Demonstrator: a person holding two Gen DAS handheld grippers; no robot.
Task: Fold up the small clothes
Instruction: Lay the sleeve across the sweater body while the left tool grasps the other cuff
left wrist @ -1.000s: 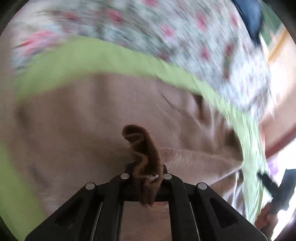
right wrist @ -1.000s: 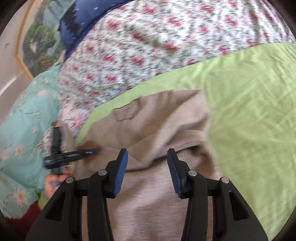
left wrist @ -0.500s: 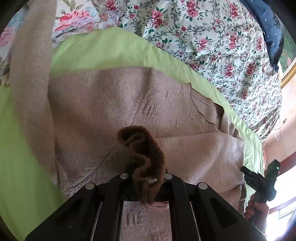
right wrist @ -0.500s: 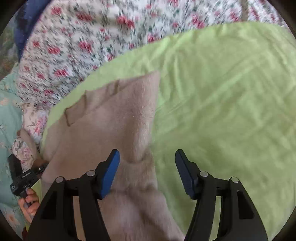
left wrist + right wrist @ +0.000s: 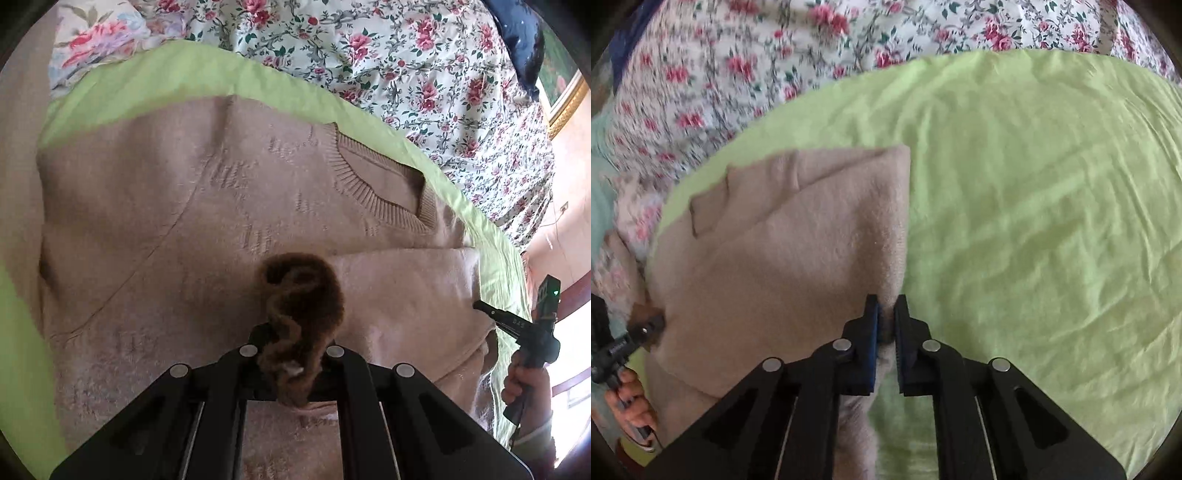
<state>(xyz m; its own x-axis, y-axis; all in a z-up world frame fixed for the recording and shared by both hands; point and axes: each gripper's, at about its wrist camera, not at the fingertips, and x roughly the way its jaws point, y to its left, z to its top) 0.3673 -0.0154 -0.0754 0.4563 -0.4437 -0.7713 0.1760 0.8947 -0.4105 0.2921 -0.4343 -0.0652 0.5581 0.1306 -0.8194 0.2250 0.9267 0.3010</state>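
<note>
A beige knit sweater (image 5: 192, 221) lies on a light green sheet (image 5: 1034, 221), its ribbed V-neck (image 5: 384, 206) towards the far right. My left gripper (image 5: 291, 347) is shut on a dark brown bunched bit of knit fabric (image 5: 299, 295) that stands up above the sweater. In the right wrist view the sweater (image 5: 783, 251) lies folded, with a straight right edge. My right gripper (image 5: 886, 306) has its jaws closing on that edge near its lower end, and the blue pads (image 5: 871, 332) pinch the beige knit between them.
A floral bedspread (image 5: 406, 66) surrounds the green sheet at the back. A dark blue pillow (image 5: 517, 33) lies far right. The hand (image 5: 524, 384) holding the right gripper shows at the sweater's right side. Open green sheet spreads right of the sweater.
My right gripper slid right to the sweater's folded edge and its wide jaws closed on it. My left gripper kept its grip on the brown bunch and sank slightly.
</note>
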